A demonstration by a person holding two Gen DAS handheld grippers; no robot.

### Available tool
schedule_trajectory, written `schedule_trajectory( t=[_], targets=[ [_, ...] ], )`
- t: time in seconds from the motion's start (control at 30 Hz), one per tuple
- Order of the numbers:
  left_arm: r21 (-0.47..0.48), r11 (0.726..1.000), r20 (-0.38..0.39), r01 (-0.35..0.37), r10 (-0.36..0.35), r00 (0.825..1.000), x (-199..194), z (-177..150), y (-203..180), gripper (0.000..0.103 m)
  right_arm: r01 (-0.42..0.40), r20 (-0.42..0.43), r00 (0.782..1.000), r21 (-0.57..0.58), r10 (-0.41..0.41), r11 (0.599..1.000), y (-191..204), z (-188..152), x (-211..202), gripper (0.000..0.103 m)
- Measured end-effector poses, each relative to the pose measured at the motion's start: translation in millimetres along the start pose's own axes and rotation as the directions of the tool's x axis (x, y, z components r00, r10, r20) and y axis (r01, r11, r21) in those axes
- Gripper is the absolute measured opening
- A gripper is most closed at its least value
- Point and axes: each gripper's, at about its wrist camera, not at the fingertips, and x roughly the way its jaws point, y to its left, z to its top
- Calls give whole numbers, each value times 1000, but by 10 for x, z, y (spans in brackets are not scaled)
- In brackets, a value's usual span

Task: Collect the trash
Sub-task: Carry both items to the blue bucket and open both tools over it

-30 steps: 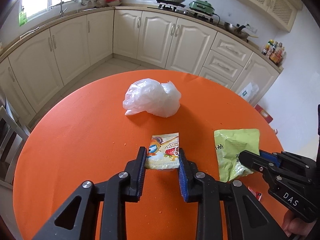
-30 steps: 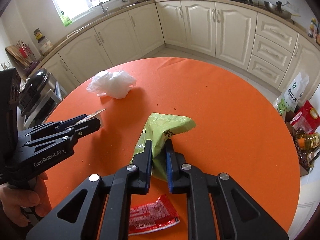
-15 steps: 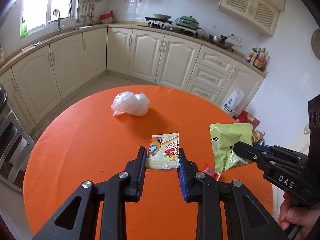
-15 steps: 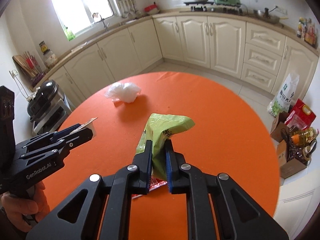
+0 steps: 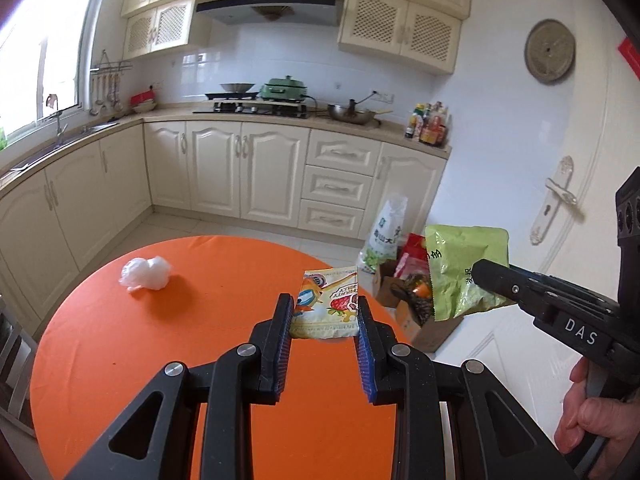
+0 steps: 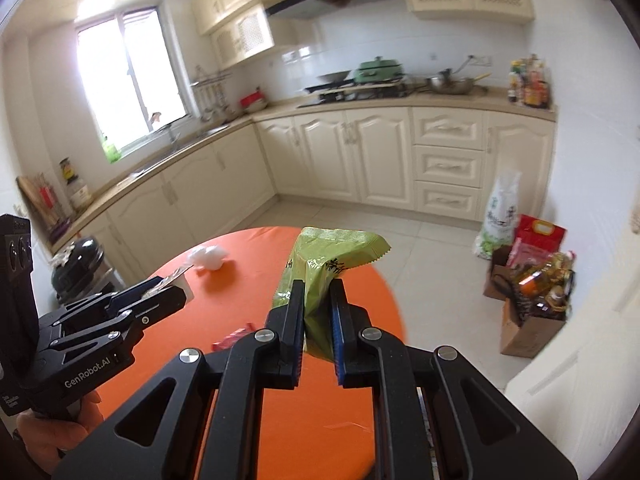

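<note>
The left gripper (image 5: 325, 330) is clamped on a small white wrapper (image 5: 329, 304), the right gripper (image 6: 316, 320) on a green packet (image 6: 324, 264); both are held in the air above the orange table (image 5: 180, 344). A crumpled plastic bag (image 5: 145, 274) and a red wrapper (image 6: 233, 335) lie on the table. Carry both pieces steadily to the bin, which is not in view, keeping the grip firm because thin film slips easily.

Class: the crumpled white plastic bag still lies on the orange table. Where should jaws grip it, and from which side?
Take the crumpled white plastic bag from above, pinching its raised middle bunch: it lies as a soft, low heap on the orange table, without any rim or handle.
</note>
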Motion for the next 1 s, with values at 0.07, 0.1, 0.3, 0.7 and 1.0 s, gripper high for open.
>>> schedule_trajectory(
  t=[0.07, 0.1, 0.3, 0.7, 1.0],
  targets=[
    [33, 998, -8, 45, -45, 999, 0, -14, -238, 25, 49, 15, 999, 36, -50, 998, -259, -58, -181, 11],
    [51, 996, -15, 68, -67, 998, 18, -21, -358, 25, 69, 18, 997, 54, -70, 996, -376, -93, -240, 11],
    [120, 975, -119, 189, -175, 977, 389, -89, -985, 25, 203, -43, 979, 163, -198, 966, -1141, -430, -348, 11],
    [127, 942, -455, 312, -224, 862, 1626, -386, -1854, 25, 314, -283, 932, 314, -227, 896, -2256, -1274, 361, 11],
    [148, 944, -606, 296, -150, 781, 2508, -517, -2306, 27, 327, -400, 903, 402, -157, 855, -2782, -1662, 937, 14]
  ],
)
